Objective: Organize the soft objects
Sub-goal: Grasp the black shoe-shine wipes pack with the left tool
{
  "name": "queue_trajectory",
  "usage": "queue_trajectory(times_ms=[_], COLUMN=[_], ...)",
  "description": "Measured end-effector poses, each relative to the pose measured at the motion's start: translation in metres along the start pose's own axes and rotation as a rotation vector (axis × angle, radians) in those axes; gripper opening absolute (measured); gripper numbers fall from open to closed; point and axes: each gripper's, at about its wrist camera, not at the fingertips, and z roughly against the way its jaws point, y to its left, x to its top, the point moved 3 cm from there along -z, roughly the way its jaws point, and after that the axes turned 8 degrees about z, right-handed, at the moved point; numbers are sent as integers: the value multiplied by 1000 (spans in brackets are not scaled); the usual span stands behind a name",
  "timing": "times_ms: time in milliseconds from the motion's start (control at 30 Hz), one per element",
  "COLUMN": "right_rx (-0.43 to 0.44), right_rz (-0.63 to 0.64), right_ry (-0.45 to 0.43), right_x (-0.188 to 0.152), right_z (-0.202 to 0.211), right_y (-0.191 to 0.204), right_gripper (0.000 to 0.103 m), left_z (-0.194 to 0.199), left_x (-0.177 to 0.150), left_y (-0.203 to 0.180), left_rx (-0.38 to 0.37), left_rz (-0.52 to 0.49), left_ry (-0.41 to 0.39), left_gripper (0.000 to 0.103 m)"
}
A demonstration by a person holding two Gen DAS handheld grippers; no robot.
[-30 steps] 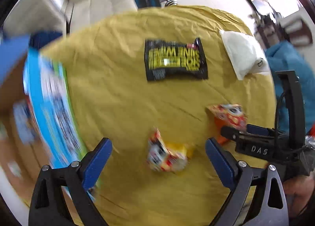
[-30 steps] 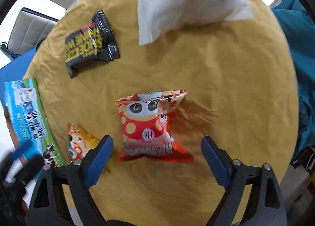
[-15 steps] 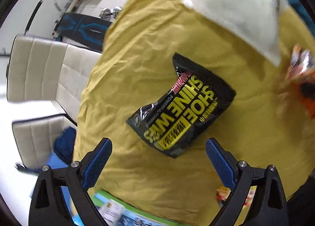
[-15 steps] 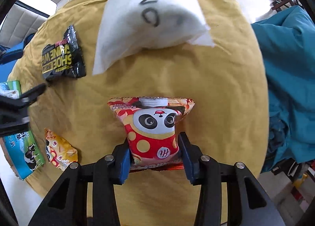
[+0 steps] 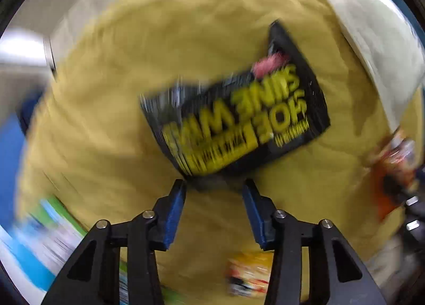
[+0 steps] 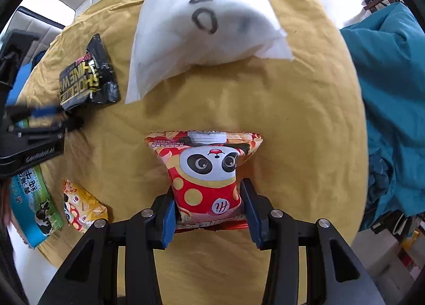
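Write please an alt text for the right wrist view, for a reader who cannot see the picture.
The right gripper squeezes a red panda snack bag between its blue pads, above a yellow tablecloth. Beyond it lies a white pillow pack; to the left are a black wipes packet, a small yellow snack bag and the left gripper.

The whole left wrist view is smeared by motion: the yellow lettering on the black foil wipes packet point(image 5: 236, 121) is only partly readable, and whether the left gripper point(image 5: 213, 185) touches its lower edge cannot be told. The small yellow snack bag point(image 5: 248, 275) is a blur. The white lettered pillow-like pouch point(image 6: 204, 23) is cut off by the right wrist view's top edge.
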Motion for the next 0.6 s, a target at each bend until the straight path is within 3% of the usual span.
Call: queue_trajectory(times_ms=[100,167,233,267,333,433,533,600], right_rx=[15,23,4,1,-4,-29,-39,-45], right_rz=[0,8,29,34,47,67,84,88], right_ry=[-1,-4,-13,-15,-10,-2,19,30], right_x=[-3,-6,-10,-12,-14,-15,-11,-7], right_z=[-7,-9,-7,-6,-4,-2,-2,-1], right_y=[10,17,21,23,24,25,26,28], right_gripper=[47,47,46,47,46,46,47,47], left_z=[-9,-7,9,25,45,61,54,44], left_x=[-21,-33,-38,-37,-28,0,25,36], left_y=[17,23,26,23,15,1,-12,-13], left_rx=[-155,-206,-212,-197,-100,116,259,261], left_rz=[210,284,293,242,126,-108,-295,-362], left_ry=[79,51,-33,-112,-201,-284,-273,-214], left_gripper=[39,39,40,44,68,70,71,79])
